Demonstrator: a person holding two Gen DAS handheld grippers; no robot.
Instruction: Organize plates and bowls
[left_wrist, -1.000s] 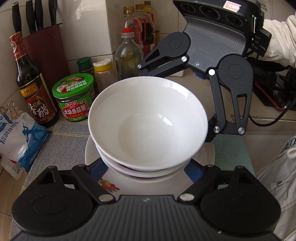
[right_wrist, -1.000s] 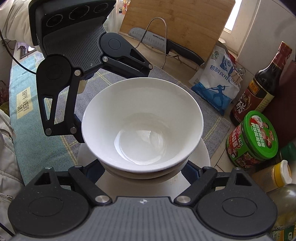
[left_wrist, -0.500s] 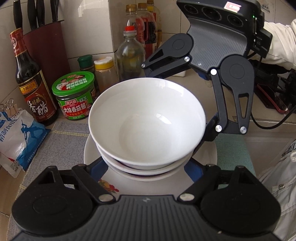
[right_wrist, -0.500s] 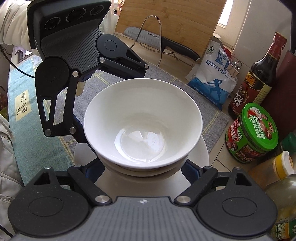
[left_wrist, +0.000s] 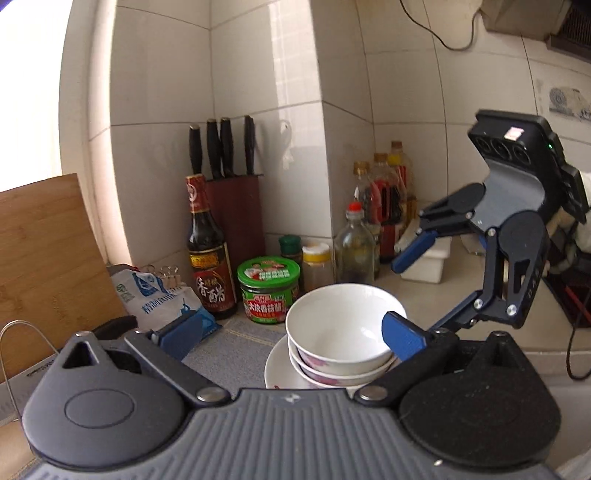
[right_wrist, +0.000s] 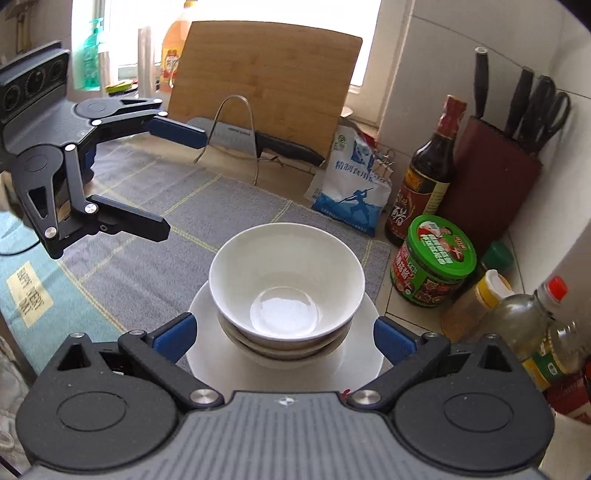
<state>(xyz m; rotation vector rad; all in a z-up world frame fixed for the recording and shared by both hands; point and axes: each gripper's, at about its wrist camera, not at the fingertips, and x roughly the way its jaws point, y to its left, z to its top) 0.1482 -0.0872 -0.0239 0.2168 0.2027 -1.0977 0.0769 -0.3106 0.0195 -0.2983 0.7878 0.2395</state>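
Note:
A stack of three white bowls (left_wrist: 343, 325) (right_wrist: 286, 273) stands on a white plate (left_wrist: 277, 369) (right_wrist: 362, 354) on the grey mat (right_wrist: 147, 236). My left gripper (left_wrist: 293, 334) (right_wrist: 173, 181) is open. Its jaws have just been opening, and the stack lies beyond the blue pads (left_wrist: 184, 332), untouched. My right gripper (right_wrist: 284, 336) (left_wrist: 421, 291) is also open, its pads (right_wrist: 393, 339) spread wider than the bowls and clear of them. Each gripper hovers above the counter on an opposite side of the stack.
A green-lidded jar (right_wrist: 432, 262), a dark sauce bottle (right_wrist: 424, 177), a knife block (right_wrist: 491, 173) and several bottles (left_wrist: 384, 206) line the tiled wall. A salt bag (right_wrist: 351, 188), a wooden board (right_wrist: 266, 85) and a wire rack with a cleaver (right_wrist: 236, 136) stand behind the mat.
Both grippers have drawn back and upward from the bowl stack, which now looks smaller. The left jaws spread wider. The stack stays on the plate.

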